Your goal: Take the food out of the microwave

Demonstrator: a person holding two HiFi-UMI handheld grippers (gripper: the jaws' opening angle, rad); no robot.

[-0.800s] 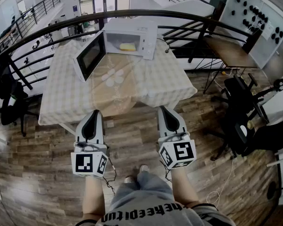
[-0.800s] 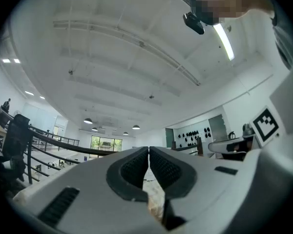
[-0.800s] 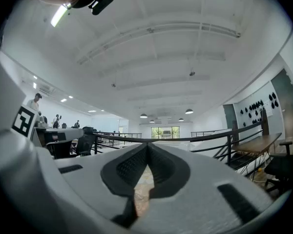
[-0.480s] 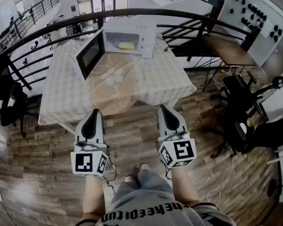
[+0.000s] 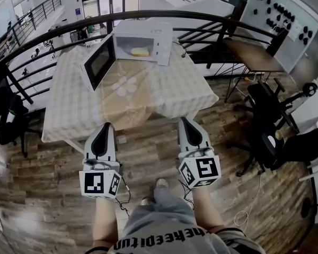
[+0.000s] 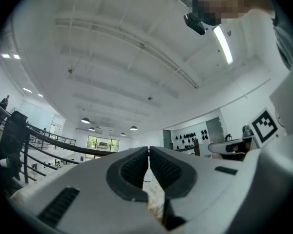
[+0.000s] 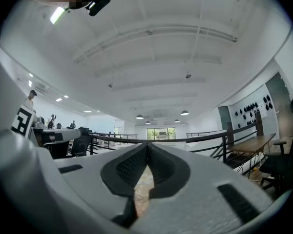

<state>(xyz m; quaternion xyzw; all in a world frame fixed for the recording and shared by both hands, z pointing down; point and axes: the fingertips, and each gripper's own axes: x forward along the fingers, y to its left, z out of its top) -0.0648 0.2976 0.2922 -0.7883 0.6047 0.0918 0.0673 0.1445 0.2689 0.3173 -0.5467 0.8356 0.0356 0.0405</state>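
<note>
Ahead, microwave (image 5: pixel 161 41) on checked table (image 5: pixel 74 110), railing (image 5: pixel 212 18) behind

Glossy wood-plank floor (image 5: pixel 153 152). Ahead, checked-cloth table (image 5: pixel 69 110), just before a curved dark railing (image 5: pixel 201 16); glass doors (image 5: pixel 108 3) far beyond. Rightward, wooden desk (image 5: pixel 254 57), black office chairs (image 5: pixel 270 136), knob-studded white wall (image 5: pixel 281 15). Overhead, white ceiling (image 7: pixel 151 57), lit round lamps (image 7: pixel 184 113).

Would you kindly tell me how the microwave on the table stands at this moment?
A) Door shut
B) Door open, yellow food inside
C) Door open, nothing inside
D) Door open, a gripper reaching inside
B: the head view shows the microwave with its door swung open to the left and the yellow food resting inside, while both grippers are far short of it.
</note>
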